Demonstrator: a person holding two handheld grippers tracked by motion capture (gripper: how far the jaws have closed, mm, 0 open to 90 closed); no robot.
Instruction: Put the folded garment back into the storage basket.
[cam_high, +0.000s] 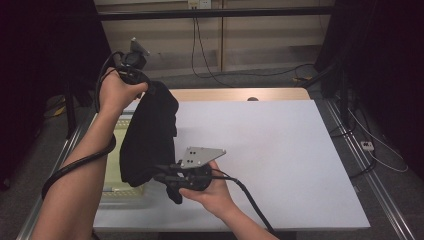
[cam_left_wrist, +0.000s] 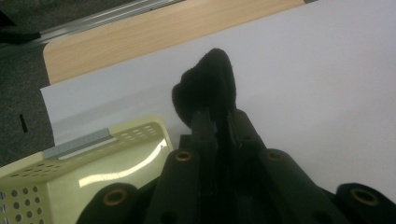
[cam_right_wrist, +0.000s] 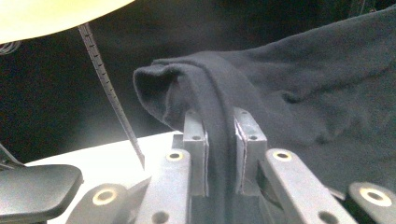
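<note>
- Step: black cloth (cam_high: 150, 135) is held up off the table (cam_high: 280, 150) between both tools, stretched on a slant. Looks like a spread or fold stage; laying down not yet done.
- Left tool (cam_high: 146, 89): raised at the far-left, clamped on the cloth's top edge. In the left gripper view a bunched tuft of cloth (cam_left_wrist: 208, 86) pokes out past the closed jaws.
- Right tool (cam_high: 162, 176): low and near, clamped on the bottom edge. Right gripper view shows a folded hem of cloth (cam_right_wrist: 219, 107) pinched tight between the pads.
- Cloth: dark, soft, matte knit, hanging slack with wrinkles. It hangs over the pale yellow perforated basket (cam_high: 117, 150) at the table's left edge, partly covering it.
- Next move, my read: pull the corners apart to take out slack, then lower onto the bare white table right of the basket. Keep both grips closed until the cloth lies flat.
</note>
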